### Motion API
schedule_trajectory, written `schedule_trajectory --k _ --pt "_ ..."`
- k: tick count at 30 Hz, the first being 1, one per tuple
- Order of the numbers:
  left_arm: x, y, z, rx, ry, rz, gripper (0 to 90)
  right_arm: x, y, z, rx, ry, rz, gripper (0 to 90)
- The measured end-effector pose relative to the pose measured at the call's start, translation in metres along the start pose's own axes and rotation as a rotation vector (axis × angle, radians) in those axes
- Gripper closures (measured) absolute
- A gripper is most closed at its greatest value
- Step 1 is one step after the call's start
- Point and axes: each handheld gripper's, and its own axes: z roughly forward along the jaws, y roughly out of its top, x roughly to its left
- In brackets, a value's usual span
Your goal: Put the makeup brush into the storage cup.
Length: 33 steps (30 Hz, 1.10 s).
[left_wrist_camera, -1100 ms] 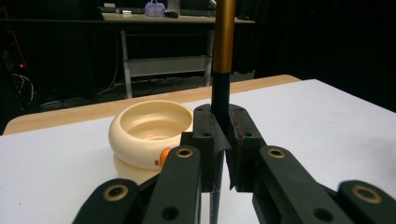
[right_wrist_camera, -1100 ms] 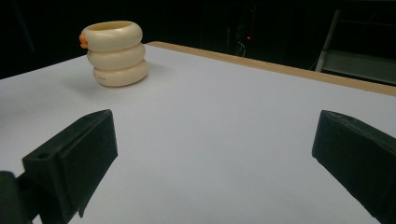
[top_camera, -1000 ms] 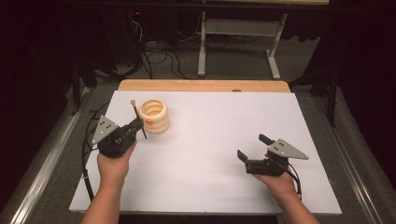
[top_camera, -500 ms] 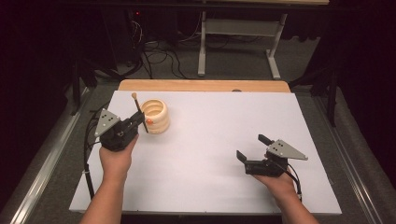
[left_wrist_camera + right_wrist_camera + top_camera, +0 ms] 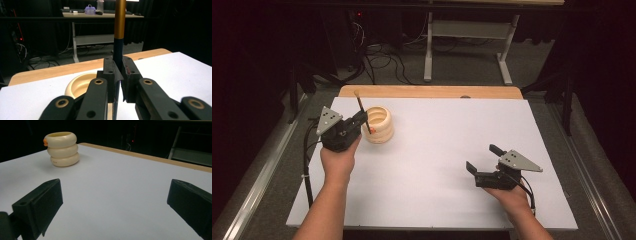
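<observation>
- Wide white table, wooden strip along the far edge, dark floor and cables beyond.
- Left gripper at the table's left side, just beside the holder, carried in the left hand; jaws pressed together on the dark lower shaft of the brush, seen close up in the left gripper view.
- Right gripper low over the near right part of the table, well apart from the holder, carried in the right hand; jaws standing wide apart with bare white table between them.
- Cream ribbed holder, three stacked rings, upright at far left of the table, small orange spot on its rim.
- Thin brush with a gold upper shaft, nearly upright, tilted slightly, clamped at the holder's left edge; lower tip hidden behind the jaws.
</observation>
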Motion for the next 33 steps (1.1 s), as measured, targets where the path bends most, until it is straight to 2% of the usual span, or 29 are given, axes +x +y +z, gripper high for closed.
schedule_trajectory --k 17,33 --pt "0.000 0.006 0.018 0.002 0.028 0.007 83.7 0.002 0.000 0.001 -0.004 0.006 -0.003 1.4" --pt "0.008 0.006 0.029 0.015 0.053 0.003 83.7 0.002 0.000 0.000 -0.003 0.006 -0.004 1.4"
